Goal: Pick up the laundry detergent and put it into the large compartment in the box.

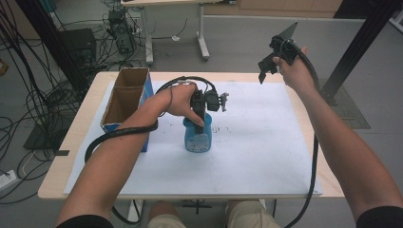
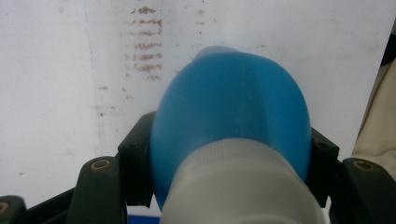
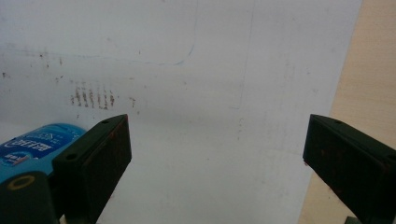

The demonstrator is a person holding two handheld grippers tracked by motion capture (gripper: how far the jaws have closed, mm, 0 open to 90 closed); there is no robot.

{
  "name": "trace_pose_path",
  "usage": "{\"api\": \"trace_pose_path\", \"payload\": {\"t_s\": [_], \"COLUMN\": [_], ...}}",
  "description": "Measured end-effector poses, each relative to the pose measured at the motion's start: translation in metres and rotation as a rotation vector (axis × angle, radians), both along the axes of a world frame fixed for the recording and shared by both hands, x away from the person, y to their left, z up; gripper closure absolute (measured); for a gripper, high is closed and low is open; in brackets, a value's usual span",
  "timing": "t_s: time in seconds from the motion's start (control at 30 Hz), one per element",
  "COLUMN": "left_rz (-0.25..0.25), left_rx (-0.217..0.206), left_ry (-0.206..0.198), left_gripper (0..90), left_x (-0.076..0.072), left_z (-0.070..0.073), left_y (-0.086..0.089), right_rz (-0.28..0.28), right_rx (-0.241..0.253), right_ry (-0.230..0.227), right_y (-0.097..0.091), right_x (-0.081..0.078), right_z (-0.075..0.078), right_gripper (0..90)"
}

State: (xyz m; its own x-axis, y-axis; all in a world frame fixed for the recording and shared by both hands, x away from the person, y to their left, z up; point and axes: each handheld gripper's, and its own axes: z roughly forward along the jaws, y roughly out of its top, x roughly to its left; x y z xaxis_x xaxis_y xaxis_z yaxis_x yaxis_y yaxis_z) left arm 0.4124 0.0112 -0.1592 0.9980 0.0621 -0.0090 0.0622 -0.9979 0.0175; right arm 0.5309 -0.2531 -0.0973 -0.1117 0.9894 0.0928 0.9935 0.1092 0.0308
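High view: cardboard box beside bottle

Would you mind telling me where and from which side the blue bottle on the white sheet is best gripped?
Grip the blue bottle high on its body, just below the white cap, coming from above. It stands upright, and its flattened oval body narrows there, so the jaws fit across it. The left gripper already clamps it that way.

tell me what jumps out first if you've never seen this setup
A blue bottle stands mid-table on the white sheet, the left tool clamped on it from above. The right tool hangs open and empty over the table's far right edge. An open cardboard box stands at the left.
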Motion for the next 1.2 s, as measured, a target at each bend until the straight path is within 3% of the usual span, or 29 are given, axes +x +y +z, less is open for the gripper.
{"api": "trace_pose_path", "payload": {"t_s": [0.3, 0.53, 0.8, 1.07, 1.2], "left_rz": [0.008, 0.043, 0.092, 0.145, 0.184], "left_rx": [0.031, 0.043, 0.049, 0.060, 0.072], "left_ry": [0.000, 0.001, 0.042, 0.060, 0.047], "left_gripper": [37.5, 37.6, 37.7, 37.7, 37.6], "left_x": [-0.001, 0.000, 0.005, 0.006, 0.004], "left_z": [0.000, 0.001, 0.002, 0.013, 0.022], "left_y": [-0.007, -0.008, -0.008, -0.006, -0.003], "right_rz": [-0.001, -0.001, -0.001, -0.001, 0.000], "right_rx": [0.003, 0.009, 0.009, 0.010, 0.007], "right_ry": [-0.001, 0.001, -0.002, -0.003, -0.002], "right_y": [-0.002, -0.004, -0.006, -0.006, -0.006], "right_x": [-0.001, -0.002, -0.003, -0.006, -0.007], "right_z": [-0.001, -0.003, -0.002, -0.002, -0.002], "right_gripper": [7.7, 7.7, 7.6, 7.6, 7.6]}}
